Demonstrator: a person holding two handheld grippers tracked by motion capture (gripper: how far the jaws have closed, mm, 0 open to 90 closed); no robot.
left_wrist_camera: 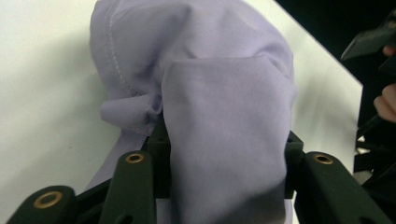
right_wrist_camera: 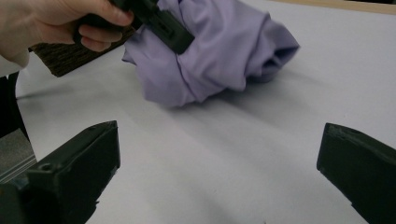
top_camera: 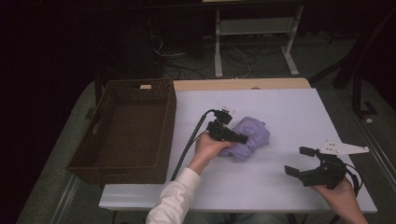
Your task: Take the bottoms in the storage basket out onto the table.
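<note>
A crumpled purple cloth (top_camera: 254,133) lies near the middle of the white table (top_camera: 285,105). My left gripper (top_camera: 239,138) reaches into it from the left and is shut on a thick fold. In the left gripper view the cloth (left_wrist_camera: 210,93) bulges up between the two black jaws and hides their tips. My right gripper (top_camera: 298,160) is held open near the table's front right, apart from the cloth, with nothing between its jaws. The right gripper view looks past those spread jaws (right_wrist_camera: 219,154) at the cloth (right_wrist_camera: 224,56) and at the left gripper (right_wrist_camera: 170,32) in a hand.
A dark woven basket (top_camera: 116,172) with nothing inside stands at the left, overhanging the table's left edge. Bare white tabletop lies between the cloth and my right gripper. Behind the table are desk legs (top_camera: 218,51) and cables on the floor.
</note>
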